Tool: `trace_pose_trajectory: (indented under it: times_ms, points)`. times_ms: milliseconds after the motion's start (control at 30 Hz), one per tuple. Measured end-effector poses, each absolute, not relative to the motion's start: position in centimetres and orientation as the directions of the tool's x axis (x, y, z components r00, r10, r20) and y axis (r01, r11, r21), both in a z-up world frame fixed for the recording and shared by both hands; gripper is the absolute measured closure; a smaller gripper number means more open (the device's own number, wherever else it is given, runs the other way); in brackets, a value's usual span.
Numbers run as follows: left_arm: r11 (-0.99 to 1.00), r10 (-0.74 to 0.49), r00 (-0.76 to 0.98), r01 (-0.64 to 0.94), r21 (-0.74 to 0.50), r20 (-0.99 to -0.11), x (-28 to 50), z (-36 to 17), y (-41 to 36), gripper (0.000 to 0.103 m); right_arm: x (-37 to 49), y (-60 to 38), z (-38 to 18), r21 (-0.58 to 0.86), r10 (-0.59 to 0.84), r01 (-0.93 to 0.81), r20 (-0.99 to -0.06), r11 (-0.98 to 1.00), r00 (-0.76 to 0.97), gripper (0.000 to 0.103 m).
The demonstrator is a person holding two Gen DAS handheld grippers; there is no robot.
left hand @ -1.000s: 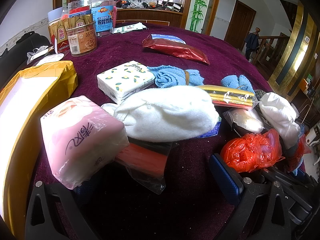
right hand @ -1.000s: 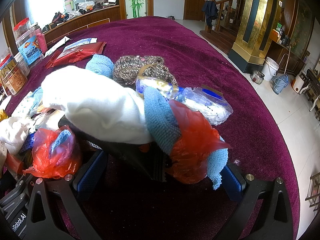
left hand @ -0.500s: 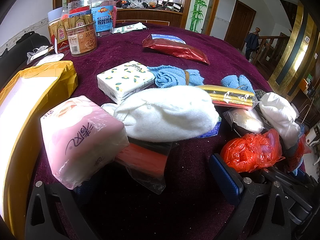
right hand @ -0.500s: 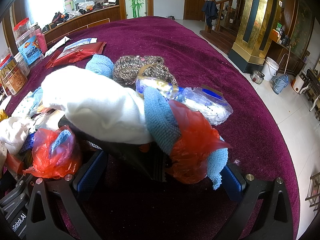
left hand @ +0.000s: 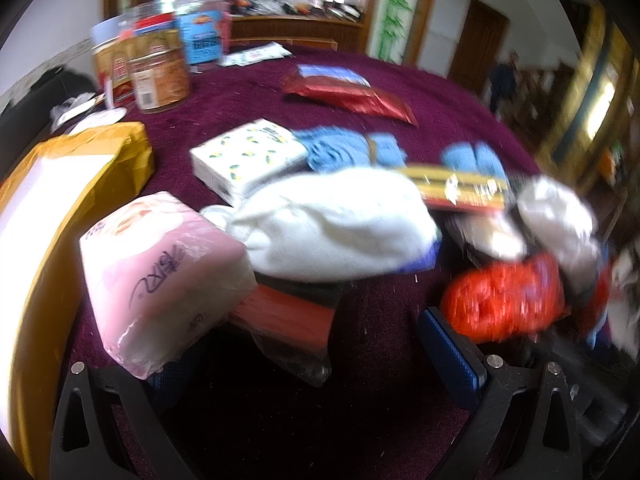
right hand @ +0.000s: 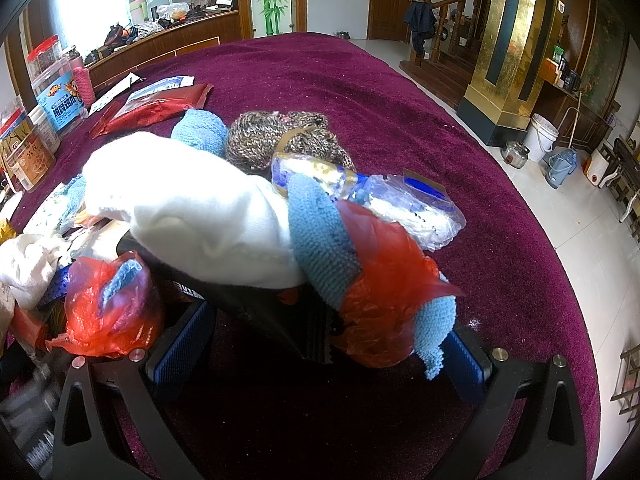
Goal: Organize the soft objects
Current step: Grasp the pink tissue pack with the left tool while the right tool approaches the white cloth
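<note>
The left wrist view is motion-blurred. My left gripper [left hand: 312,360] is open and low over the purple cloth. A pink tissue pack [left hand: 160,280] covers its left finger, and a red plastic bag [left hand: 504,300] lies by its right pad [left hand: 452,356]. Ahead lies a white soft cloth [left hand: 336,224], with a lemon-print tissue pack [left hand: 248,156] and a blue cloth [left hand: 348,152] behind it. My right gripper [right hand: 320,360] is open. Between its fingers lie a black item [right hand: 260,308], a white cloth [right hand: 200,216], a blue knit cloth [right hand: 320,232] and a red bag [right hand: 384,292].
A yellow open box [left hand: 60,184] stands at the far left. Jars [left hand: 160,76] and a red foil packet [left hand: 348,94] sit further back. A brown knitted piece [right hand: 280,136] and a clear packet [right hand: 412,208] lie beyond the right gripper. The table edge [right hand: 560,280] curves along the right.
The left wrist view has gone blurred, most of all on its right side, so the left gripper has begun to move. The right wrist view is unchanged.
</note>
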State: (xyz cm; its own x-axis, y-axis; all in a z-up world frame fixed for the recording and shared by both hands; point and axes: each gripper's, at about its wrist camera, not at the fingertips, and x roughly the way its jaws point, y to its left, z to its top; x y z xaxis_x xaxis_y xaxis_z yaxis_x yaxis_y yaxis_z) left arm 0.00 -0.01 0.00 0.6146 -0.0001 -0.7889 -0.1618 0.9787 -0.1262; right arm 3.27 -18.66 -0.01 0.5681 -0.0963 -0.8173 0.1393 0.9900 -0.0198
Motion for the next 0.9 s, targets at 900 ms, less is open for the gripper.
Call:
trace_pose_trajectory:
  times_ms: [900]
  points:
    - [0.994, -0.072, 0.530, 0.106, -0.018, -0.845, -2.1, 0.0, -0.6, 0.001, -5.2, -20.2, 6.5, -0.036, -0.071, 0.063, -0.658, 0.997, 0.750, 0.000]
